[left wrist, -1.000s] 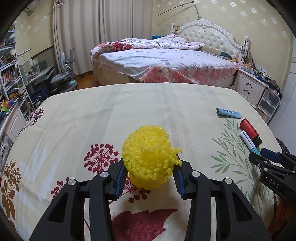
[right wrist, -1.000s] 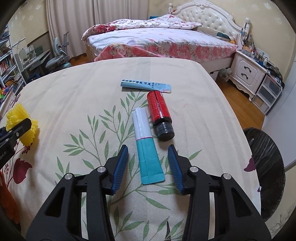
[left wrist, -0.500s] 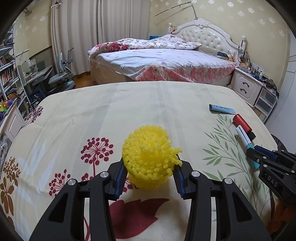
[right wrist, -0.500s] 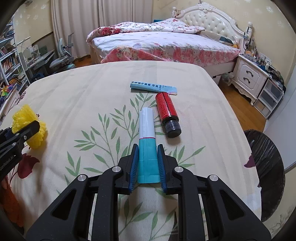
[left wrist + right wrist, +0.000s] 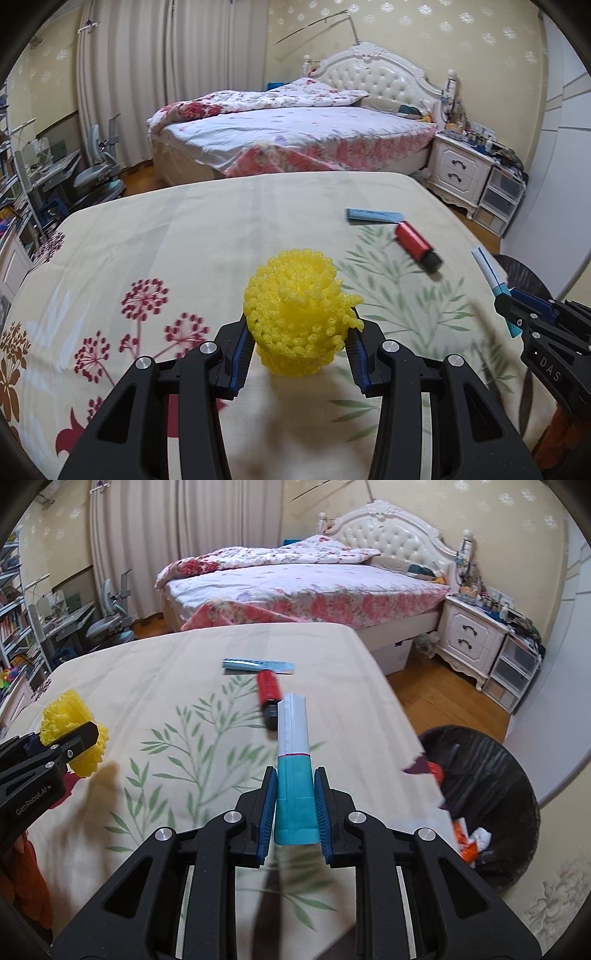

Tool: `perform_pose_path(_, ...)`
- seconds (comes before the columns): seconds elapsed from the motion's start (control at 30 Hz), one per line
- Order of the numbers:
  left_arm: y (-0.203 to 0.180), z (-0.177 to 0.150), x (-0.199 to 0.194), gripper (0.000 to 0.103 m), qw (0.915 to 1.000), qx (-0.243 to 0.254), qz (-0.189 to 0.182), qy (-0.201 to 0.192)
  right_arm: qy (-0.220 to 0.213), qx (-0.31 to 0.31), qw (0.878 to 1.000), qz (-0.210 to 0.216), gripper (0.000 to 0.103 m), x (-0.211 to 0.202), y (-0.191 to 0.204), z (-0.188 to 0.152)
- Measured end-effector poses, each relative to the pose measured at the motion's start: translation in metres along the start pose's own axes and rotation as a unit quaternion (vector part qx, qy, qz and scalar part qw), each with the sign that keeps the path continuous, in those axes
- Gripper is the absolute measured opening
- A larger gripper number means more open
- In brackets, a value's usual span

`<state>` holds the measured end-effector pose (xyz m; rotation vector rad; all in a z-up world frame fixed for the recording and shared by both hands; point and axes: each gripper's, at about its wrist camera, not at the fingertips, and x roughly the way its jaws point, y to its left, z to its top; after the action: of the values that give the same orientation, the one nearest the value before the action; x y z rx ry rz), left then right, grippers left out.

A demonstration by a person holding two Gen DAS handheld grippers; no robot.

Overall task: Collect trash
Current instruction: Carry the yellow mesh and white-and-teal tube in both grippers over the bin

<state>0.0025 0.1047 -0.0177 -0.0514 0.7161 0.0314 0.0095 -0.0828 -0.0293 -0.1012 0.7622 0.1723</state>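
My left gripper point(image 5: 299, 345) is shut on a yellow foam net ball point(image 5: 301, 308) and holds it above the floral tablecloth point(image 5: 147, 258). My right gripper point(image 5: 294, 805) is shut on a teal and white sachet point(image 5: 293, 760), lifted off the cloth; the sachet also shows in the left wrist view point(image 5: 493, 280). A red bottle with a black cap point(image 5: 269, 696) and a blue wrapper point(image 5: 258, 665) lie on the cloth ahead. A black-lined trash bin point(image 5: 487, 805) stands on the floor off the table's right edge.
A bed point(image 5: 306, 594) stands behind the table. A white nightstand point(image 5: 474, 640) and drawer unit point(image 5: 515, 672) are at the right. A desk and chair point(image 5: 107, 627) are at the left. The bin holds white and orange scraps point(image 5: 472, 843).
My right gripper shut on the sachet and lifted it off the cloth. My left gripper has risen with the yellow ball still in it.
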Motion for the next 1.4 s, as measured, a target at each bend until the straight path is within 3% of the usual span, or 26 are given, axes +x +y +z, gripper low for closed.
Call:
perform_pose_path(0.27, -0.068, 0.004, 0.0, 0.044, 0.9977, 0.046, -0.048, -0.011, -0.013, 0.048, 0.998, -0.045, 0.02, -0.011, -0.058, -0.008)
perform_pose_path(0.7, -0.171, 0.019, 0.012, 0.044, 0.9851, 0.124, -0.115, -0.031, -0.027, 0.118, 0.985, -0.121, 0.02, -0.017, -0.142, -0.023)
perform_pose_path(1.0, -0.214, 0.027, 0.032, 0.044, 0.9809, 0.141, -0.132, -0.027, -0.031, 0.149, 0.979, -0.138, 0.02, -0.01, -0.171, -0.025)
perform_pose_path(1.4, -0.242, 0.028, 0.052, 0.044, 0.9791, 0.155, -0.13, -0.015, -0.034, 0.168, 0.973, -0.155, 0.021, 0.003, -0.19, -0.026)
